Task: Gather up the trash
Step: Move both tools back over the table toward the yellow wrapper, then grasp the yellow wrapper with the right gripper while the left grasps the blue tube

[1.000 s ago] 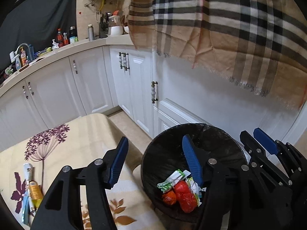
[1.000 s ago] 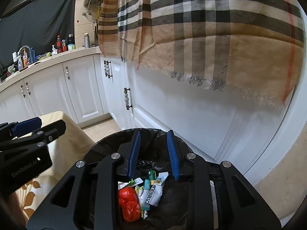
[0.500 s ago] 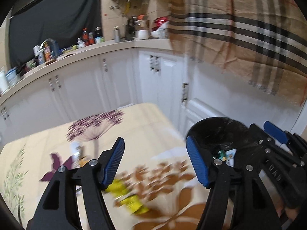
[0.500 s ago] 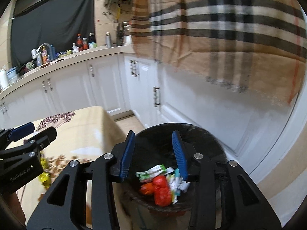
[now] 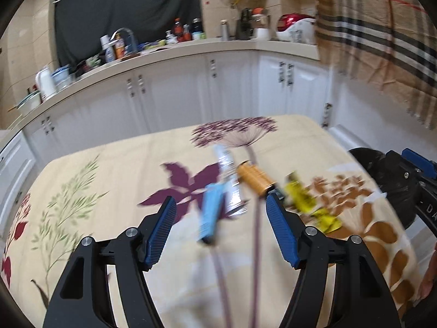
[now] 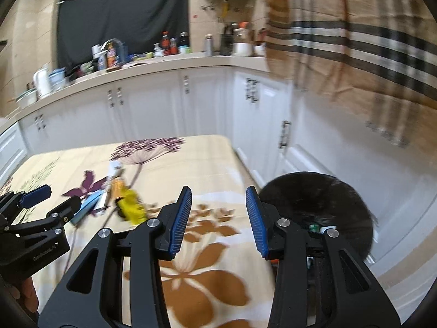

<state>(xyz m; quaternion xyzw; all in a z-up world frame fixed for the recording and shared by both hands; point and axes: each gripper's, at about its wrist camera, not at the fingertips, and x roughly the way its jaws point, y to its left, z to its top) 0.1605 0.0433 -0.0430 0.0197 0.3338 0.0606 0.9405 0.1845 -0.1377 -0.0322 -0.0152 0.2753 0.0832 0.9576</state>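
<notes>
A: Left first. Your left tool [image 5: 221, 218] is over the bench [image 5: 109, 169], blue pads apart, nothing between them; jaws have just been opening.

B: What's ahead of it?

A: Trash cluster just beyond the tips. Blue packet [image 5: 211, 213] lies dead ahead, long axis running roughly away from you, almost in line with the gap. Beside it a silvery white tube [image 5: 228, 175], same lie. Right of that an orange cylinder [image 5: 254, 177], tilted across toward the right pad. Furthest right, a yellow wrapper [image 5: 308, 202], outside the right pad. All blurred, so whether they touch I can't tell.

B: And your right tool?

A: Right tool [image 6: 218, 218] also parted and empty, jaws just been opening, narrower gap. It hangs over the bench's near edge with the black-lined bin [image 6: 314, 199] just to its right, wrappers inside. The cluster sits well off to its left.

B: So who's nearer?

A: Left hand, I'd judge. You'd likely have the blue packet lengthwise between the pads.
</notes>
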